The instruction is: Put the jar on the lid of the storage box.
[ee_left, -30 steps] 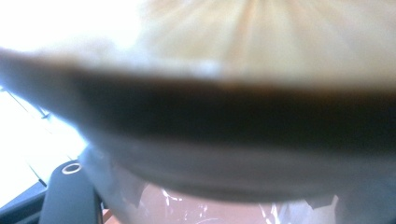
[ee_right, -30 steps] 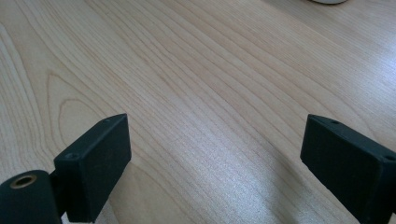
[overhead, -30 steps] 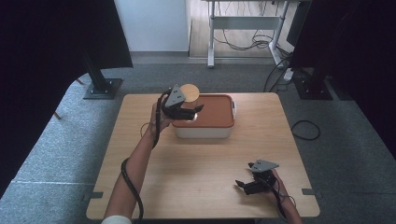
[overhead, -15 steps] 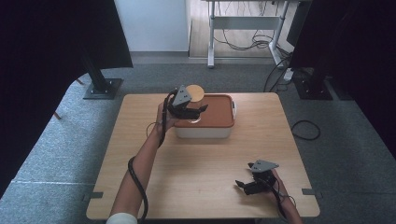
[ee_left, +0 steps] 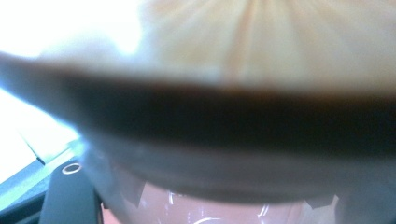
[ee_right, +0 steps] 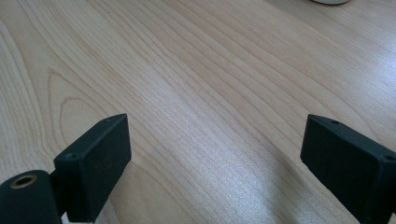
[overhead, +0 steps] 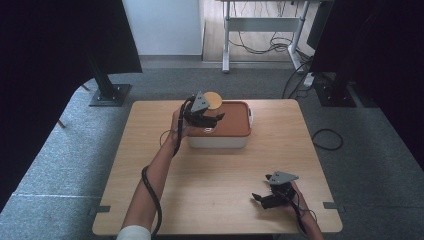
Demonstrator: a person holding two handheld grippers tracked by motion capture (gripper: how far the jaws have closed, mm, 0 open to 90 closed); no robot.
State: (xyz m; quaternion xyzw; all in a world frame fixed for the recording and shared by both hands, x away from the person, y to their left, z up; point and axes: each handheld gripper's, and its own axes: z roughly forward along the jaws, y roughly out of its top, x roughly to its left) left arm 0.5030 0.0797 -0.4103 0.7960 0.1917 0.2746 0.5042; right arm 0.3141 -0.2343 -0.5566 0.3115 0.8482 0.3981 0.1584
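My left gripper (overhead: pixel 214 118) hovers over the left end of a white box (overhead: pixel 218 142) with a reddish-brown lid (overhead: pixel 232 123) at the back of the wooden table (overhead: pixel 210 175). It is shut on a round tan disc-like thing (overhead: pixel 213 100), which stands up just behind the jaws. In the left gripper view that tan thing (ee_left: pixel 261 56) is very close and blurred, with the glossy lid (ee_left: pixel 187 212) under it. My right gripper (overhead: pixel 262 198) rests low at the table's front right. Its jaws (ee_right: pixel 215 158) stand wide apart over bare wood with nothing between them.
The table sits on grey carpet. A black stand foot (overhead: pixel 109 94) is at the back left, and a desk frame with cables (overhead: pixel 260 30) lies beyond. A loose cable (overhead: pixel 327 138) loops on the floor to the right. The box's white edge (ee_right: pixel 329 1) peeks in far ahead.
My left gripper has carried the tan thing to the right and a little lower, from the box's left edge to over its lid. The right gripper has stayed put.
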